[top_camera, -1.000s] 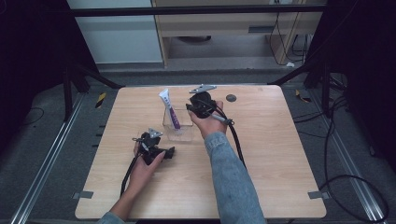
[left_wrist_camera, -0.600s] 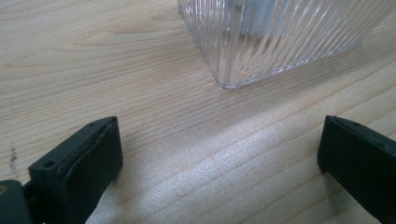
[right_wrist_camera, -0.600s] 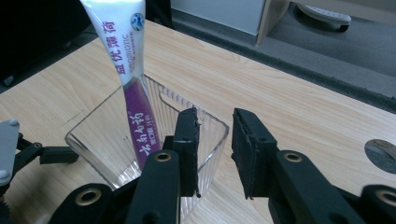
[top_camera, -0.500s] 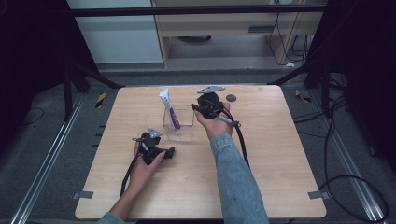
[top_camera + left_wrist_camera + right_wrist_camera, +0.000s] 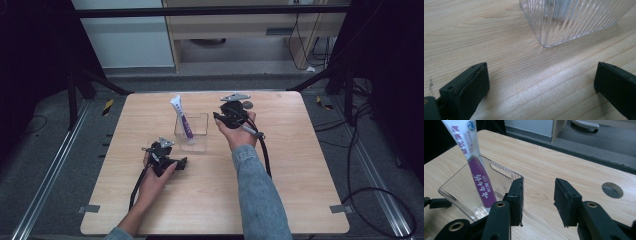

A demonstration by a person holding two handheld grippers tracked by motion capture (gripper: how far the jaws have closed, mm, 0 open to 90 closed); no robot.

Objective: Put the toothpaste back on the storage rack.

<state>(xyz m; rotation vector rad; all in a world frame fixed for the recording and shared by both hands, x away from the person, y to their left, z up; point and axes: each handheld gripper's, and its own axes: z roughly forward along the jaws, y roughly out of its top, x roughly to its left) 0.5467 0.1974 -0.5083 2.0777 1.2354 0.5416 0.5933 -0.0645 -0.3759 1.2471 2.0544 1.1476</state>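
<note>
1. The clear ribbed container (image 5: 191, 131) stands near the middle of the wooden table (image 5: 300, 170), between my two grippers, and the white and purple tube (image 5: 181, 119) stands inside it.
2. My left gripper (image 5: 170, 161) is just beside the container's near corner (image 5: 544, 42), not touching it.
3. My right gripper (image 5: 537, 202) is beside the container's right wall, raised above the table.
4. The tube's long axis is nearly upright; its flat end leans up and away to the left in the high view, its lower end rests on the container's bottom.
5. My left jaws stand wide apart, with bare wood between them.
6. My right jaws are parted by a moderate gap and hold nothing.
</note>
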